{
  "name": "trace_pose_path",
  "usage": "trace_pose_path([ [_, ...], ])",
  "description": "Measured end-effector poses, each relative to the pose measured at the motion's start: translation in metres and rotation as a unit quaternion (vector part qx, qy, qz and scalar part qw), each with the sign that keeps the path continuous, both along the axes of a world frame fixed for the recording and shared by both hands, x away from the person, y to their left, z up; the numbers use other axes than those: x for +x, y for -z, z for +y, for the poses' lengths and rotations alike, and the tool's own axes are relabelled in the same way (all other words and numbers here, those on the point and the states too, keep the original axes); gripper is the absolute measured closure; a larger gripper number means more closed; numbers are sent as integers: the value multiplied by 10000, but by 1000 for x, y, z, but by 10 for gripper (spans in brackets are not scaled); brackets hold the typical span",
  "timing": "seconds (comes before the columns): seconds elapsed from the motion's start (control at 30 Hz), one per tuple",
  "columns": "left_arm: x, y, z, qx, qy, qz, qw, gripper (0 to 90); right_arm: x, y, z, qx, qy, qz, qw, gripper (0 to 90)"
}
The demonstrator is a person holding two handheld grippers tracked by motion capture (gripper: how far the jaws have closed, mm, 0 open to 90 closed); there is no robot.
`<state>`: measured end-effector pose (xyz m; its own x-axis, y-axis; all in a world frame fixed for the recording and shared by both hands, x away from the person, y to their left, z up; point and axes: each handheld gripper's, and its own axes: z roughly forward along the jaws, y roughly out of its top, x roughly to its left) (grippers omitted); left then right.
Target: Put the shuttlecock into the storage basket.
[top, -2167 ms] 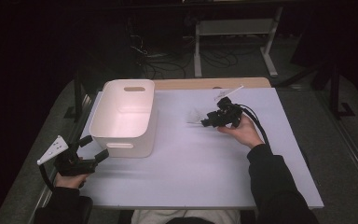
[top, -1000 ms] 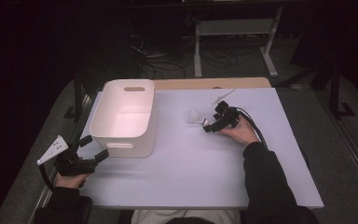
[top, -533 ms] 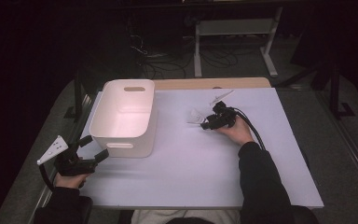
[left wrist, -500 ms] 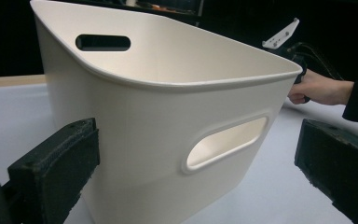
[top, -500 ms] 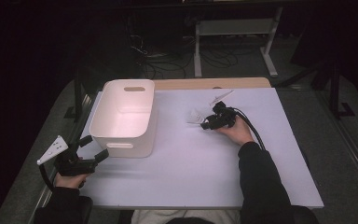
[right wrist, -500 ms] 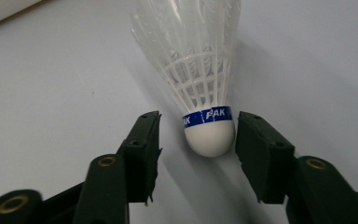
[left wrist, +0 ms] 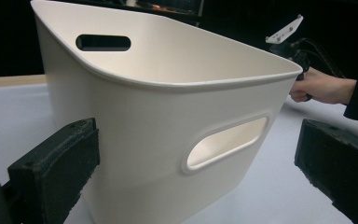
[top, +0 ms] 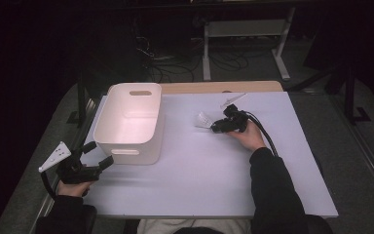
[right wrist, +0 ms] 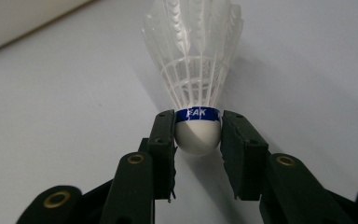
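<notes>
A white shuttlecock [right wrist: 196, 70] with a blue band lies on the white table, its feathers pointing away from my right gripper [right wrist: 197, 135]. The jaws press on both sides of its white cork base. From above, the shuttlecock [top: 203, 120] sits mid-table with the right gripper [top: 215, 127] right behind it. A white plastic bin [top: 131, 122] stands at the left. My left gripper [top: 97, 155] rests open near the table's front left corner, aimed at the bin's [left wrist: 168, 121] handled end.
The white table sheet [top: 209, 175] is bare in front of the bin. A wooden strip [top: 219, 87] runs along the far edge. Cables and a metal stand [top: 243, 29] sit on the dark floor behind.
My right gripper has moved left toward the shuttlecock and its jaws have come together on the cork base. The left gripper has stayed put.
</notes>
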<state>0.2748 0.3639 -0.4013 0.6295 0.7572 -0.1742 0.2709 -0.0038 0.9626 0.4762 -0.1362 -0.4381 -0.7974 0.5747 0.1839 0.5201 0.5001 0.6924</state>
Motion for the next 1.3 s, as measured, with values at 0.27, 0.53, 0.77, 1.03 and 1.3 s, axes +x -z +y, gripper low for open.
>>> trace_pose_path([
  [0.27, 0, 0, 0, 1, -5, -1, 10000, 0, -2, -12, -6, 165, -12, 43, 9999, 651],
  [0.53, 0, 0, 0, 4, -7, -3, 10000, 0, -6, -28, -9, 188, 26, -64, 9998, 652],
  [0.77, 0, 0, 0, 9, -9, -4, 10000, 0, -10, -42, -7, 150, 10, -207, 9997, 653],
  [1.03, 0, 0, 0, 0, -12, 0, 10000, 0, -14, -59, -9, 205, 58, -349, 9992, 654],
  [1.3, 0, 0, 0, 6, -9, -2, 10000, 0, -18, -75, -10, 239, 38, -444, 9987, 653],
])
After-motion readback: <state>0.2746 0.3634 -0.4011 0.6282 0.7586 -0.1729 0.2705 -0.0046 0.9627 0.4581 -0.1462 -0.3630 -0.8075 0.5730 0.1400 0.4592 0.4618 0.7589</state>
